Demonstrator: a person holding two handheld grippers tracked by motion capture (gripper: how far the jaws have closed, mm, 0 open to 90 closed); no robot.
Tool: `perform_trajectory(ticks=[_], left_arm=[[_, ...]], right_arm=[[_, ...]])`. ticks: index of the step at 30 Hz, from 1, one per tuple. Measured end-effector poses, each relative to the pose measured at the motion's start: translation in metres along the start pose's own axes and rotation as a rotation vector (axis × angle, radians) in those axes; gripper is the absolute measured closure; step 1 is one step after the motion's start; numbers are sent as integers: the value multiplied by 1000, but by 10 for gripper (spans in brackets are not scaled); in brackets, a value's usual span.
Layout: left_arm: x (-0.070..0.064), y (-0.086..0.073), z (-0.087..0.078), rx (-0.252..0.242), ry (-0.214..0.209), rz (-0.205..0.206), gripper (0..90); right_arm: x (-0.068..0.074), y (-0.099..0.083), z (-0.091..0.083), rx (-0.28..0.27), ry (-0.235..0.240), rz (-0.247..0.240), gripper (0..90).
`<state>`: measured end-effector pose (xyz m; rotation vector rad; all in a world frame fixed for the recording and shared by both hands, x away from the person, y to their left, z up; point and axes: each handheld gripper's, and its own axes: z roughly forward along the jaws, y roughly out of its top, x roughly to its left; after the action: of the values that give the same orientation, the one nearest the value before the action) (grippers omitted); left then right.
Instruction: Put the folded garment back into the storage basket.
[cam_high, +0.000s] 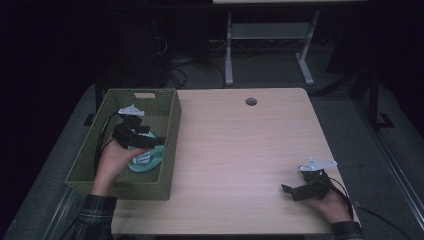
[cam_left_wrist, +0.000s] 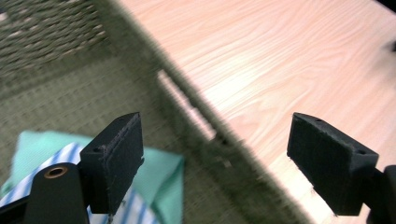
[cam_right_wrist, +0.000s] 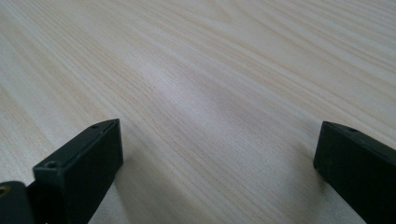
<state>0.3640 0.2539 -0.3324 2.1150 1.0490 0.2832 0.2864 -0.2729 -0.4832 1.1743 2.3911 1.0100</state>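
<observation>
A green woven basket (cam_high: 172, 120) stands on the left part of the wooden table (cam_high: 240, 145). Inside it lies a folded mint-green cloth with a blue-and-white striped piece on top (cam_high: 146, 161) (cam_left_wrist: 161, 175). My left gripper (cam_high: 159, 142) (cam_left_wrist: 215, 158) hovers over the basket's right wall (cam_left_wrist: 187, 93), open, with nothing between its jaws. My right gripper (cam_high: 287, 190) (cam_right_wrist: 217, 158) rests low over the bare table near the front right corner, open and empty.
A round cable hole (cam_high: 251, 101) sits near the table's far edge. Beyond the table are a white desk frame (cam_high: 270, 45) and cables on a dark floor. The room around is dim.
</observation>
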Motion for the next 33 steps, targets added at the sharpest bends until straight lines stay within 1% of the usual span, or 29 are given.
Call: perform_trajectory(ticks=[7,15,17,20,21,24,28,29,33], left_arm=[[-22,9,8,-20,-33,29,179],[-48,17,23,-12,-71,83,178],[-52,18,26,-10,-80,92,179],[-61,20,33,-7,-93,107,178],[-65,20,36,-3,-103,116,178],[-73,21,44,5,-129,127,179],[-87,20,57,20,-150,148,179],[-92,20,61,28,-155,162,178],[-103,18,71,34,-164,177,178]], right_arm=[[0,0,0,0,0,1,10],[0,0,0,0,0,0,10],[0,0,0,0,0,0,10],[0,0,0,-2,-1,-2,11],[0,0,0,-2,-1,-4,10],[0,0,0,-2,-1,-3,10],[0,0,0,-2,1,-6,11],[0,0,0,-5,0,-5,11],[0,0,0,-3,0,-6,10]])
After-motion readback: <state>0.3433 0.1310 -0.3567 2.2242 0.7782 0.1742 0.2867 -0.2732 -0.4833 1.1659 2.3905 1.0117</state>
